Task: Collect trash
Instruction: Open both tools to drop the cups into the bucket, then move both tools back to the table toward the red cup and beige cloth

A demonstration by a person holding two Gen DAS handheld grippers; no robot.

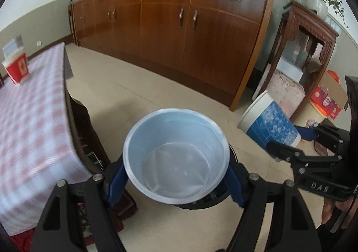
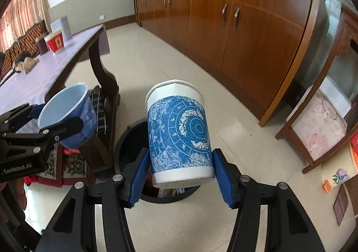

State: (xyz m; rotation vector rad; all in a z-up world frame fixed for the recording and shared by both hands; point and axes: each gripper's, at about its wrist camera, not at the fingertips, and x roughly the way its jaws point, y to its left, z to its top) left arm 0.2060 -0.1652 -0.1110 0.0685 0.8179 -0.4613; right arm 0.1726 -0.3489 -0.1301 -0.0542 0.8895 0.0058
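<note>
My left gripper [image 1: 175,185] is shut on a light blue paper cup [image 1: 176,153], its blue pads [image 1: 116,182] pressing both sides and its empty mouth facing the camera. Below this cup shows the dark rim of a black trash bin [image 1: 231,153]. My right gripper [image 2: 181,176] is shut on a white paper cup with a blue pattern [image 2: 179,131], base toward the camera, tilted above the black trash bin [image 2: 132,140]. Litter lies inside the bin. Each view shows the other gripper: the right gripper [image 1: 290,142] with its patterned cup [image 1: 268,122], the left gripper [image 2: 56,117] with its blue cup [image 2: 67,115].
A table with a pink checked cloth [image 1: 33,117] stands to the left, a red cup [image 1: 18,68] on it; its dark carved leg [image 2: 105,86] is close beside the bin. A long wooden cabinet [image 1: 179,28] lines the far wall. A carved stand [image 1: 308,39] and boxes sit at right.
</note>
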